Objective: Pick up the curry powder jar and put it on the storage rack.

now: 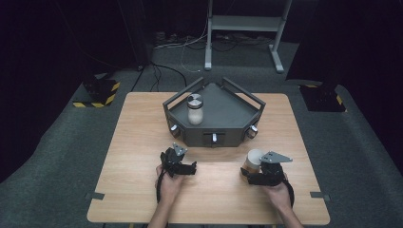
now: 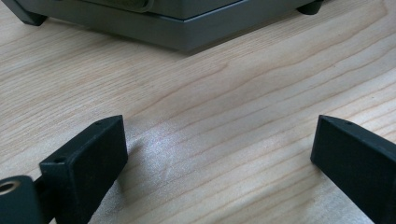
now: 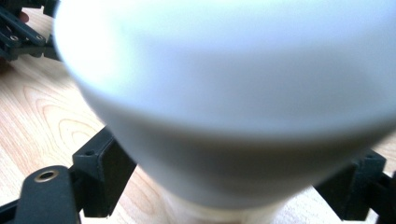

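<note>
The light wooden table (image 1: pixel 142 142) carries, at its far middle, a dark grey wedge-shaped metal tray with raised rails and knobbed front panels (image 1: pixel 228 124). Inside that tray, toward its left side, one clear glass jar with a silver lid (image 1: pixel 195 109) stands upright; what it contains cannot be told beyond a pale fill. The rest of the tray floor is bare.

A second container, a white-capped jar with a tan lower body (image 1: pixel 253 160), stands on the table in front of the tray's right corner, well apart from the first jar. The right gripper (image 1: pixel 260 176) is placed around it: in the right gripper view the white cap (image 3: pixel 224 93) looms close and blurred, with a black jaw on either side of the narrower body below. Whether the jaws actually press on the jar cannot be told; they appear set at about the jar's width.

The left gripper (image 1: pixel 183 167) rests low over the table near the tray's front left, holding nothing. In the left gripper view its jaws stand wide apart with bare wood between them and the tray base (image 2: pixel 177 32) ahead.

Judgement: if the work is loading jars into the tray, one is placed and the second remains on the table, its lift not yet made.
</note>
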`<state>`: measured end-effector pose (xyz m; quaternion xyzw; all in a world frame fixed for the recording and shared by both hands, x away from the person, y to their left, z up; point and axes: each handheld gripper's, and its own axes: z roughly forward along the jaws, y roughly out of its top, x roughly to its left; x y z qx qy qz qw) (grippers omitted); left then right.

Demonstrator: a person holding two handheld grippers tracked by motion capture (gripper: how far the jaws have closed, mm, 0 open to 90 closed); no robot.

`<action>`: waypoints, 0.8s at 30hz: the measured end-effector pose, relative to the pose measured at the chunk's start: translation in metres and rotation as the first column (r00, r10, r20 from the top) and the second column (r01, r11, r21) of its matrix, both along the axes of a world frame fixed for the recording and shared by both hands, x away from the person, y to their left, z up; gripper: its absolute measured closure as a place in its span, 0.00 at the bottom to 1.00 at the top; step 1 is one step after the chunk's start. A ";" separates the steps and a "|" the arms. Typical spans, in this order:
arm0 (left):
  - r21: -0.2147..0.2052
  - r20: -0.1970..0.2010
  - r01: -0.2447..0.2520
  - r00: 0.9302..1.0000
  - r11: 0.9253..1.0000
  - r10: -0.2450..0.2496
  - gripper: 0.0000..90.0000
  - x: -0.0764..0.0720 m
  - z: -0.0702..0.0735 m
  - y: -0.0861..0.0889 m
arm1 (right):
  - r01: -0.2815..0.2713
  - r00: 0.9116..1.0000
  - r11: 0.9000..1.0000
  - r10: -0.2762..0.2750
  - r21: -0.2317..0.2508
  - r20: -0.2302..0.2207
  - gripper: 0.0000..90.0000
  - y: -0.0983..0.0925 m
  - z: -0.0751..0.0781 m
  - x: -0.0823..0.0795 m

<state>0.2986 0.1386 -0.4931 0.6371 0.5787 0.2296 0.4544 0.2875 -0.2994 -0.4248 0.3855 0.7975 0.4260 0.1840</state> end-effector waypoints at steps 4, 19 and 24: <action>0.001 0.000 0.001 1.000 1.000 -0.001 0.04 0.000 0.000 0.000 | -0.005 1.000 1.000 0.005 0.003 0.005 0.21 0.001 0.002 0.002; 0.001 0.000 0.002 1.000 1.000 -0.002 0.05 0.000 0.000 0.000 | -0.006 1.000 1.000 0.006 0.018 0.007 0.33 0.001 0.003 0.005; 0.001 0.000 0.002 1.000 1.000 -0.002 0.05 0.000 0.000 0.000 | -0.003 1.000 1.000 0.003 0.018 0.010 0.36 0.000 0.004 0.005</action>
